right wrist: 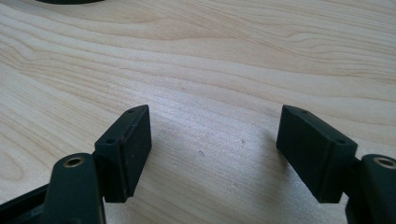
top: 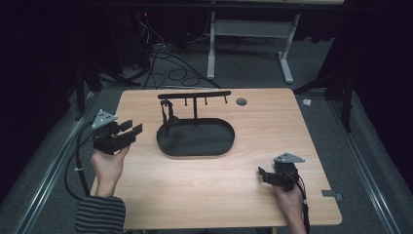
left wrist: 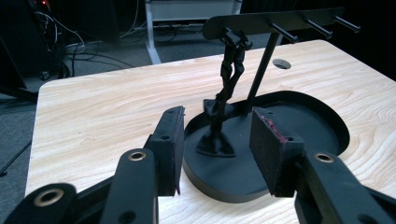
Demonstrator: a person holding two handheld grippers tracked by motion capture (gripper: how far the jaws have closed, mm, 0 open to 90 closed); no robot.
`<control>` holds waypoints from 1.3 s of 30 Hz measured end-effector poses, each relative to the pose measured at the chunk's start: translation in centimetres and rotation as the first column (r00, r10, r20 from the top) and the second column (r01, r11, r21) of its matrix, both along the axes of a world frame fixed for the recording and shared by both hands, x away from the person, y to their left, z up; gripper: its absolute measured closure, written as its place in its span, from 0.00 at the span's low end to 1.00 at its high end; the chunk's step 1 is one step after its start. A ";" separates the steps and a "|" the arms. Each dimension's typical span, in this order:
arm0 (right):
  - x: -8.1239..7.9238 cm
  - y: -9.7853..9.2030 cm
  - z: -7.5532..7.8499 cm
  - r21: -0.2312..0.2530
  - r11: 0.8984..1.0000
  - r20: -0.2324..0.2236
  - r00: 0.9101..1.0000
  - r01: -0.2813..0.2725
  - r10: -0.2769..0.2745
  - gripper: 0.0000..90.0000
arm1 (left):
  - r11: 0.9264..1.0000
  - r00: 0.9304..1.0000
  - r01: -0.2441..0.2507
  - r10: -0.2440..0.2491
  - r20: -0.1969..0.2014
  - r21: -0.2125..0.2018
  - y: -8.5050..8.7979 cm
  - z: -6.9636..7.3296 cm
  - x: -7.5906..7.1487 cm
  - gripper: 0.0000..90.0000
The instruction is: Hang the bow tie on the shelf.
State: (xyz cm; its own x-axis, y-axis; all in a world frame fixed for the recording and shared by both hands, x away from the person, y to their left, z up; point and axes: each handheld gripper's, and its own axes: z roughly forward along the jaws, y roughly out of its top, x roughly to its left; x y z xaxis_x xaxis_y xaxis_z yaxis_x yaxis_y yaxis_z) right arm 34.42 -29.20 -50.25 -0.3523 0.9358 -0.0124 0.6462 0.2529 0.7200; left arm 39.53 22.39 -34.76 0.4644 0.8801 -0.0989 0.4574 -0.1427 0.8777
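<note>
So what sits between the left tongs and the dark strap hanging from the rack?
Nothing but bare tabletop and the tray rim; the left tongs stand open short of the strap, clearest in the left gripper view.

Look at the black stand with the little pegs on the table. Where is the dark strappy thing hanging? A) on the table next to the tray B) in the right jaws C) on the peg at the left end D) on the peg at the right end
C: in the high view the dark strap hangs from the leftmost peg of the stand down into the oval tray, while the other pegs are bare.
</note>
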 end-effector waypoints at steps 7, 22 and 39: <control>0.0 0.0 0.0 0.003 1.000 -0.001 1.000 -0.001 0.001 0.31 | 1.000 1.000 -0.001 0.001 -0.007 0.000 0.0 -0.3 -0.7 0.61; 0.0 0.0 0.0 0.001 1.000 -0.001 1.000 -0.001 0.001 0.31 | 1.000 1.000 0.020 -0.021 -0.007 -0.013 -0.3 -1.2 -2.3 0.58; 0.0 0.0 0.0 0.000 1.000 -0.002 1.000 -0.002 0.002 0.31 | 0.999 0.999 0.036 -0.036 -0.033 -0.012 -1.2 -3.1 -3.0 0.57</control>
State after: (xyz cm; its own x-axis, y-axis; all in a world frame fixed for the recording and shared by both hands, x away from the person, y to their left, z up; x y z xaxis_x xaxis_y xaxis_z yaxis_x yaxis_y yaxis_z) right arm 34.39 -29.18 -50.24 -0.3539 0.9352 -0.0114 0.6473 0.2537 0.7188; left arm 36.54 21.22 -37.86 0.4920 0.8616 -0.1247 0.4813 -0.1499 0.8637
